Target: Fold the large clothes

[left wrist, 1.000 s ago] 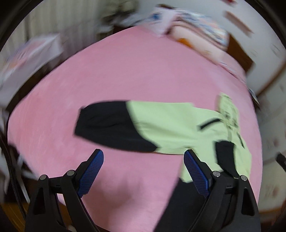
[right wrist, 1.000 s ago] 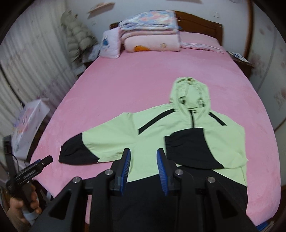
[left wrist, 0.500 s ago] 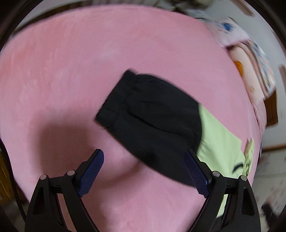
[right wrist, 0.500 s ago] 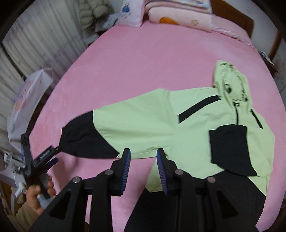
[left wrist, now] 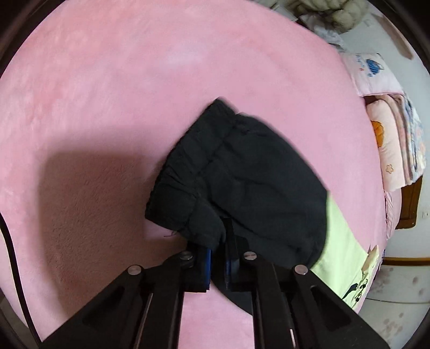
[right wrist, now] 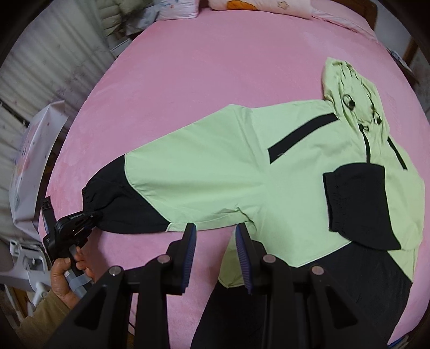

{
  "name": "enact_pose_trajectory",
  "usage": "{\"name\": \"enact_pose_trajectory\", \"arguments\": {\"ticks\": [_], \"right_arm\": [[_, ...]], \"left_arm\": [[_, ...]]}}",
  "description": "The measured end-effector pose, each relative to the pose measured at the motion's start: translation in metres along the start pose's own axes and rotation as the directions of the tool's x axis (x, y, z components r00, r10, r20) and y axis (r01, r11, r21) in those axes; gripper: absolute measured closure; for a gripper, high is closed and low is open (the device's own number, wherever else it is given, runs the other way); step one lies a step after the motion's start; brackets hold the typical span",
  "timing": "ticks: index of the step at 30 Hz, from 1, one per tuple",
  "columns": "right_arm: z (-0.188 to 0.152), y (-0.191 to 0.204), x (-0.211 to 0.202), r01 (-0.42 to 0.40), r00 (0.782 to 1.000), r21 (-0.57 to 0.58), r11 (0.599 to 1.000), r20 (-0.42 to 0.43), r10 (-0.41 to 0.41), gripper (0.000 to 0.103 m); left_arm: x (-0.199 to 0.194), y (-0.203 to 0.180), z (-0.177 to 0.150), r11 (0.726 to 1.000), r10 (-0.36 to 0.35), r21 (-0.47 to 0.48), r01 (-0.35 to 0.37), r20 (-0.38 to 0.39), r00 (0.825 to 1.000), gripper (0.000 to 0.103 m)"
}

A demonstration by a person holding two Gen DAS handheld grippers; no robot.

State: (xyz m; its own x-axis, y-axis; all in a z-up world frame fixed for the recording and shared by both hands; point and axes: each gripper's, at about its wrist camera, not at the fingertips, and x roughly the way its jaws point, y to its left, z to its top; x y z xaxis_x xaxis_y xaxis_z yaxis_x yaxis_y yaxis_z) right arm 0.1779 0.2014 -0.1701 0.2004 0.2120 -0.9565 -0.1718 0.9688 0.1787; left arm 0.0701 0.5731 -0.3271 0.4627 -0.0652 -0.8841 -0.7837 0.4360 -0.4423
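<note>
Item: hooded jacket, pale green with black panels, laid flat and face up on a pink bed. Body axis runs from the black hem at the near edge to the hood, which points toward the pillows at the headboard end.

Left sleeve: stretched straight out across the bed, long axis roughly crosswise to the body, green at the shoulder, black at the cuff. The cuff points toward the bed's left edge.

Right sleeve: folded inward, its black end lying on the chest below the zip.

Left gripper: at the left bed edge, held in the person's left hand. In its own wrist view the fingers are drawn close together, pinching the black cuff; the bunched cloth hides the fingertips, so the exact grip point is probably the cuff's lower corner.

Right gripper: above the near edge of the bed, just below the left sleeve's underarm seam. Fingers spread with a gap between them, nothing held.

Other: folded blankets stacked at the head of the bed; white printed bag beside the bed's left edge.
</note>
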Motion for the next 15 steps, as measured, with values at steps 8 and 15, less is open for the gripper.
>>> {"name": "enact_pose_trajectory", "arguments": {"ticks": [8, 15], "right_arm": [[-0.011, -0.051, -0.016, -0.024, 0.999, 0.098, 0.995, 0.041, 0.02, 0.073], [-0.03, -0.138, -0.047, -0.024, 0.994, 0.261, 0.965, 0.107, -0.004, 0.073]], "left_arm": [[-0.094, -0.138, -0.037, 0.922, -0.282, 0.301, 0.242, 0.097, 0.955, 0.099], [-0.144, -0.297, -0.15, 0.657, -0.504, 0.62, 0.429, -0.062, 0.861, 0.098]]}}
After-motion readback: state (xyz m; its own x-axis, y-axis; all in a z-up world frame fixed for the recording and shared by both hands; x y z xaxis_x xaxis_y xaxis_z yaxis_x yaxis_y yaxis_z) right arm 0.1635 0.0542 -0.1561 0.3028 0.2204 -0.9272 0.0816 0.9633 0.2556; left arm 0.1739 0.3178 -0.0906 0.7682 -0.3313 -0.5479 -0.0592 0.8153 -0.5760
